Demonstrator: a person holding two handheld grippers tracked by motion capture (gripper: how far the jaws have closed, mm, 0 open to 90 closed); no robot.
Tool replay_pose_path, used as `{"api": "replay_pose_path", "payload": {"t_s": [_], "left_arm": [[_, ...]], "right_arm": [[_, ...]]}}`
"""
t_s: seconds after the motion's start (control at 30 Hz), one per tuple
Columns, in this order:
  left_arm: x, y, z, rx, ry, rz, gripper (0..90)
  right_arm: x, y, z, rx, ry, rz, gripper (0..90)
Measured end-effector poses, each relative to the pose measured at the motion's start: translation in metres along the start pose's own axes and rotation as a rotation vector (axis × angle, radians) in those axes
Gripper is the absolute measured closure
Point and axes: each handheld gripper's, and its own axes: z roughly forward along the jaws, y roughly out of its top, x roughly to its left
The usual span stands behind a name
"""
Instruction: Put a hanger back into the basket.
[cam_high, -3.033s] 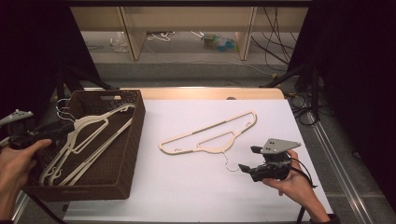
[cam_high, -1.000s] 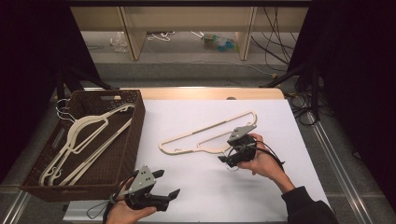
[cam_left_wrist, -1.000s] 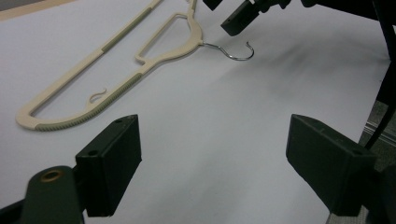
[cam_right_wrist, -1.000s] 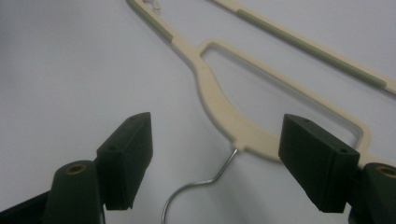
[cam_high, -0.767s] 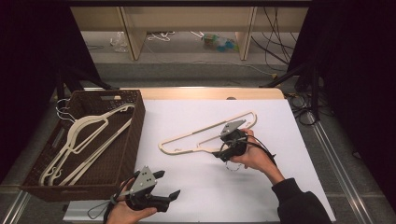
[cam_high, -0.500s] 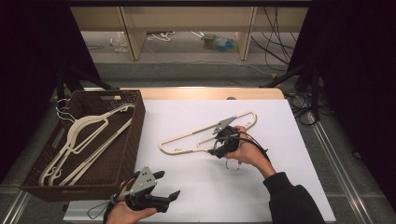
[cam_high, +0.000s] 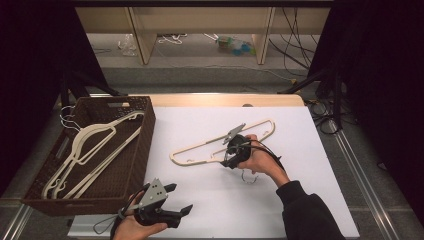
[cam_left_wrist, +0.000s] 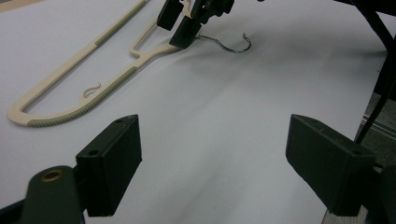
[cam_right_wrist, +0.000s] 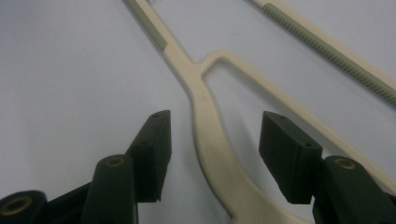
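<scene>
**A:** Your right gripper (cam_high: 231, 154) has travelled up the table over the last three seconds, from near the right edge to the neck of the cream hanger (cam_high: 220, 142); its jaws have just been closing, and the neck now lies between them; in the right gripper view the pads (cam_right_wrist: 156, 151) stand either side of the plastic with a gap on both sides, so they are apart and not yet clamped on it.

**B:** And what does that mean for the job?

**A:** I judge you are a moment from the pick-up; finish the squeeze and the hanger can go to the brown basket (cam_high: 135, 160), where other cream hangers (cam_high: 92, 145) already lie. Your left gripper (cam_high: 175, 200) has come in at the near edge since three seconds ago; its jaws gape wide over bare white table (cam_high: 300, 200), holding nothing.

**B:** How will the hanger handle?

**A:** It lies flat on the table, right of the basket and apart from it; the body is smooth, matt plastic, flat and thin, forking from the neck into two slim arms; greyish ribbed strips (cam_right_wrist: 327, 53) run along the arms; a thin wire hook (cam_left_wrist: 231, 44) curls from the neck toward you. Grip the broad neck, not the wire; the basket is dark woven wicker with an open top.
</scene>
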Motion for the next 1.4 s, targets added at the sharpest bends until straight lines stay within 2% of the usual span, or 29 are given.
{"api": "replay_pose_path", "payload": {"t_s": [0.13,0.17,0.27,0.47,0.57,0.67,0.8,0.93,1.07,1.13,1.2,1.4], "left_arm": [[-0.001,0.000,0.000,0.005,0.008,-0.004,18.5],[0.000,0.000,0.000,-0.001,0.004,0.004,18.5],[0.000,0.000,0.000,0.002,-0.003,-0.003,18.5],[0.000,0.000,0.000,0.002,0.001,0.000,18.5],[0.000,0.000,0.000,0.003,-0.003,0.000,18.5],[0.000,0.000,0.000,0.002,-0.001,0.000,18.6],[0.001,0.000,-0.001,0.004,-0.001,0.002,18.6],[0.001,0.000,-0.001,0.003,-0.002,0.001,18.7],[0.001,0.000,0.000,0.005,0.002,0.004,18.9],[0.000,0.000,0.002,0.005,-0.006,-0.001,19.0],[0.000,0.000,0.003,0.014,-0.005,0.011,19.0],[0.001,0.001,0.004,0.010,-0.009,0.002,19.1]], "right_arm": [[-0.001,-0.001,0.003,0.009,0.002,-0.001,46.7],[-0.001,-0.001,0.004,0.007,0.004,0.000,47.3],[-0.001,0.000,0.005,0.010,0.007,-0.001,48.6],[0.000,-0.001,0.006,0.054,0.023,-0.015,57.3],[0.000,-0.002,0.006,0.058,0.025,-0.011,59.9],[0.001,-0.002,0.004,0.078,0.037,-0.015,68.0],[0.004,-0.002,0.001,0.114,0.040,-0.022,68.4],[0.009,-0.004,-0.003,0.153,0.048,-0.053,69.4],[0.012,-0.004,-0.003,0.166,0.058,-0.081,67.7],[0.010,-0.004,-0.002,0.156,0.069,-0.077,65.8],[0.010,-0.004,-0.002,0.156,0.068,-0.071,65.9],[0.012,-0.002,-0.002,0.176,0.067,-0.110,71.0]]}}
